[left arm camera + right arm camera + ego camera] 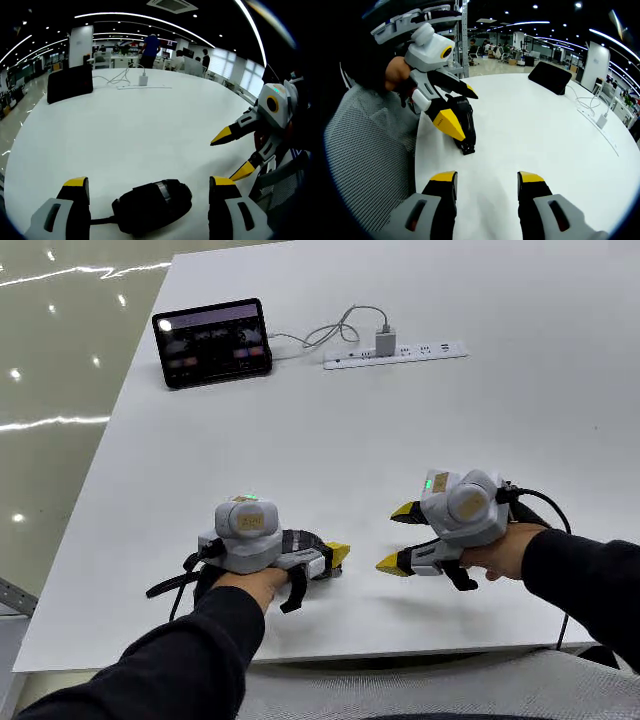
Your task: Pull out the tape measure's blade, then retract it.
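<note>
Black tape measure (152, 205) lay between open jaws on the white table (150, 125).
The left tool (147, 181) straddled it at lower centre of its view, jaws wide, gripping nothing; the right tool (487, 176) stood open and empty nearby. Risk, I judged: with the case unclamped, pulling the blade would drag the whole case across the smooth table.

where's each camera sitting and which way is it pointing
head view: worn on the head, looking forward and down at the white table; both sleeves, left claw and right claw show
left gripper view: on the left claw, looking over the tape measure between its open jaws toward the tablet
right gripper view: on the right claw, open jaws low in frame, facing the left claw and tape measure
shared: each gripper view catches the other claw
</note>
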Demonstrator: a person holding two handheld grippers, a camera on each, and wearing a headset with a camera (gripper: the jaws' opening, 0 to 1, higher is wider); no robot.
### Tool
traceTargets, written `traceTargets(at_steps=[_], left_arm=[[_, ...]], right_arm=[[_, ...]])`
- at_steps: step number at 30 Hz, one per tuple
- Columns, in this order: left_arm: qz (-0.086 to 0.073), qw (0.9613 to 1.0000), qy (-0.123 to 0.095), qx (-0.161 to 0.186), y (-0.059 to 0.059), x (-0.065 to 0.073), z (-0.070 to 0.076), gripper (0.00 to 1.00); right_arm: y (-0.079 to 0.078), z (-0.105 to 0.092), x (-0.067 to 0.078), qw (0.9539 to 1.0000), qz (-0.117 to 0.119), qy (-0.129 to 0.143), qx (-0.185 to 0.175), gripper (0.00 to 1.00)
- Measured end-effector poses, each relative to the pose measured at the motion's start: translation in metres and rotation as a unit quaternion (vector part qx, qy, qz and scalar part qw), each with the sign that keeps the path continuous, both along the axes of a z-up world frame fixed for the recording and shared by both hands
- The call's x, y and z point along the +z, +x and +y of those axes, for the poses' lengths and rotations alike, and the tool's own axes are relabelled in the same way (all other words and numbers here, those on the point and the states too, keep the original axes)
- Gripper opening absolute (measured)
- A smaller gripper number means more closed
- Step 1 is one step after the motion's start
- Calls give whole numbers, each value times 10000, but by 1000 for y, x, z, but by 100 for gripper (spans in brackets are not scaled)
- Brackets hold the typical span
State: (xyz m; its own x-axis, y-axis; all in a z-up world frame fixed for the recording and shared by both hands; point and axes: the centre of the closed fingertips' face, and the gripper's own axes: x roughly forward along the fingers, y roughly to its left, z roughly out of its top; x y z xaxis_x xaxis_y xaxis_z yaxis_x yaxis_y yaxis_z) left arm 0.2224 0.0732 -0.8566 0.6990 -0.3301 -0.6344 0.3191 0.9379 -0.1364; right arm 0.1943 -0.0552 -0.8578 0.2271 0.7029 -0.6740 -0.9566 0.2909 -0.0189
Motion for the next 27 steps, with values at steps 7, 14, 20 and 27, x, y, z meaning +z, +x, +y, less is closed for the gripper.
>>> traceTargets(at_steps=[7, 14, 20, 27], left_arm=[[-303, 9921, 199, -1203, -13, 18, 2, 100], [-209, 9884, 79, -1505, -30, 21, 27, 100], [-277, 9870, -141, -1575, -37, 27, 42, 100], [-371, 9876, -57, -1522, -40, 33, 66, 100]], right_arm=[[-3, -20, 12, 9999, -73, 61, -68, 51], [-6, -50, 16, 9995, -111, 84, -287, 56], [-10, -71, 21, 9985, -154, 115, -515, 60], [-16, -93, 20, 9974, -151, 123, -699, 65]])
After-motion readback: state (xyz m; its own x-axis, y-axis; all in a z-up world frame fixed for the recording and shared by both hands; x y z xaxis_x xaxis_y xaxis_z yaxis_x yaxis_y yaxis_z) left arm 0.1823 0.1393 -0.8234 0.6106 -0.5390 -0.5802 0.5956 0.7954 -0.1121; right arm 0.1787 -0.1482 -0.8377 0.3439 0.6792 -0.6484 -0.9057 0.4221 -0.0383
